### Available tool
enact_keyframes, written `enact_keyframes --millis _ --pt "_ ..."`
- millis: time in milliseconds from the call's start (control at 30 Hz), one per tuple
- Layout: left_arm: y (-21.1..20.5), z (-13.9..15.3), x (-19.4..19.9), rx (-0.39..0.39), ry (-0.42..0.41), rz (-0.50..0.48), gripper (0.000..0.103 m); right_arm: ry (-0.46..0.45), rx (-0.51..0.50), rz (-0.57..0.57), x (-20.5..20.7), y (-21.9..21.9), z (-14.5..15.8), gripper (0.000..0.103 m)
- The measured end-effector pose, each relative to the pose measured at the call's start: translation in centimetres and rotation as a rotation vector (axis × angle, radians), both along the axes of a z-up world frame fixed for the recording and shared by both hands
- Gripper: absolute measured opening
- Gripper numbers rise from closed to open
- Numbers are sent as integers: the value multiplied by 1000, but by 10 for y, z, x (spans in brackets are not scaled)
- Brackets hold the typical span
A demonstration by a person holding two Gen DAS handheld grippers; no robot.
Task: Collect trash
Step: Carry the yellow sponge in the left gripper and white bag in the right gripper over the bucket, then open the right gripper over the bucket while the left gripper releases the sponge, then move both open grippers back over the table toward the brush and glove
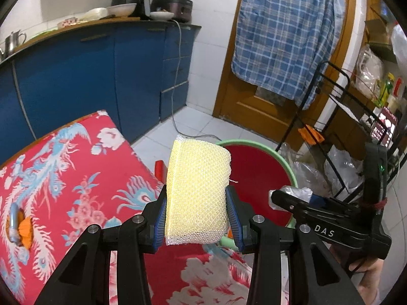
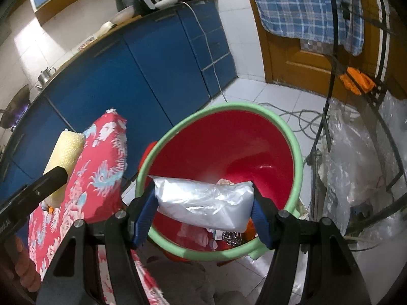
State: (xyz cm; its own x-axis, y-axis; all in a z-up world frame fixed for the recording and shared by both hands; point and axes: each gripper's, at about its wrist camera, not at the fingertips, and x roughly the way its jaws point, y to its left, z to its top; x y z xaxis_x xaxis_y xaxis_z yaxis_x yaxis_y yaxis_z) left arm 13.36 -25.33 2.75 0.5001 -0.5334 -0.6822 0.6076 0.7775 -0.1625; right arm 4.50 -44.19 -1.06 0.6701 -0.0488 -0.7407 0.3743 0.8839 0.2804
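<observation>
My left gripper (image 1: 195, 216) is clenched on a yellow mesh sponge (image 1: 197, 190), the blue pads of its fingers (image 1: 160, 218) pressing the sponge's two sides so that it stands upright between them. The sponge hangs over the edge of a counter draped in a red floral cloth (image 1: 76, 167), just beside a red bucket with a green rim (image 1: 254, 167) on the white tiled floor (image 1: 193, 124). My right gripper (image 2: 203, 203) is clenched on a clear plastic bag (image 2: 203, 200), held crosswise between its fingers (image 2: 143, 213) and suspended directly above the open mouth of the bucket (image 2: 229, 137). At the bucket's bottom lie a steel scouring ball (image 2: 231, 236) and other scraps that are partly hidden by the bag. An orange item and a pale tube (image 1: 19, 225) rest on the cloth at far left in the left wrist view. Blue cabinets (image 1: 89, 76) stand behind, a wire rack (image 1: 338, 106) stands at right, and a checked cloth (image 1: 285, 30) hangs over the wooden door.
</observation>
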Motion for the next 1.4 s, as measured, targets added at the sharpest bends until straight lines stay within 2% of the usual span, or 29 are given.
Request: enact_keyframes --millis 167,400,733,933,1100,1400 --pt "-8 -9 0 15 13 -4 43 8 11 -5 1 -5 -9 71" --pt "-13 -19 1 32 29 -9 43 -7 68 -26 -1 -13 -18 82" --pt "-34 -37 0 71 48 -60 44 -66 59 -64 -20 -21 1 82" --pt "-45 -41 -2 90 38 -90 49 -93 55 -92 -32 -29 11 82" --pt "-47 -42 -1 99 35 -80 64 -97 59 -97 -37 -33 12 82" --pt "-42 -37 -2 84 32 -66 65 -105 55 -82 -40 -29 15 82"
